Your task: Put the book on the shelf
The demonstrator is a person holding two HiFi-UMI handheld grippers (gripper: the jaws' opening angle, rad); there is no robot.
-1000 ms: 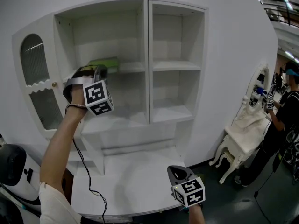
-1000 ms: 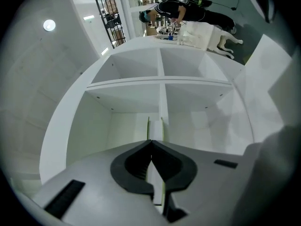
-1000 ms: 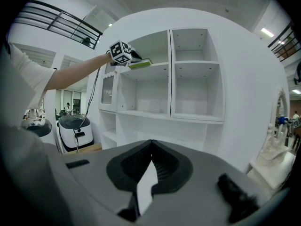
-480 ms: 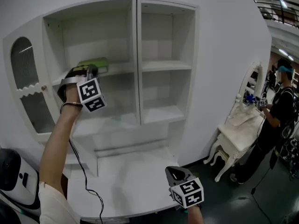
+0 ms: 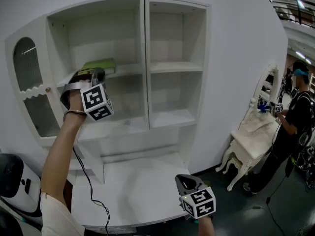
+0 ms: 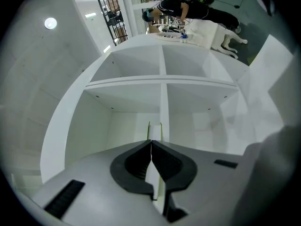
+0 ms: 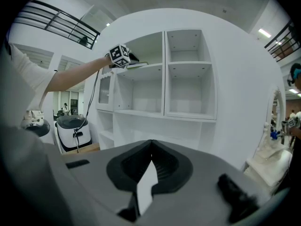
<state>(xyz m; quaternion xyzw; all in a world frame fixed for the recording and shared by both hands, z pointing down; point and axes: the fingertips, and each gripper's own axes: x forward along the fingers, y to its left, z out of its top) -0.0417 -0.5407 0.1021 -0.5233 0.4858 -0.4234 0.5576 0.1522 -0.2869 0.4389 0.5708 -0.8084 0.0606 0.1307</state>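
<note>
A thin green book lies flat on the middle board of the white shelf unit's upper left compartment. My left gripper is raised to that board and is shut on the book's near edge. In the left gripper view the jaws meet at the left gripper, and the book shows edge-on as a white strip with green borders running out past them. My right gripper hangs low over the white counter, shut with nothing in it. In its own view the right gripper points at the shelf unit.
The shelf unit has open compartments to the right and an arched door at its left. A white counter lies below. A white dressing table and a person stand at the right, a white machine at the bottom left.
</note>
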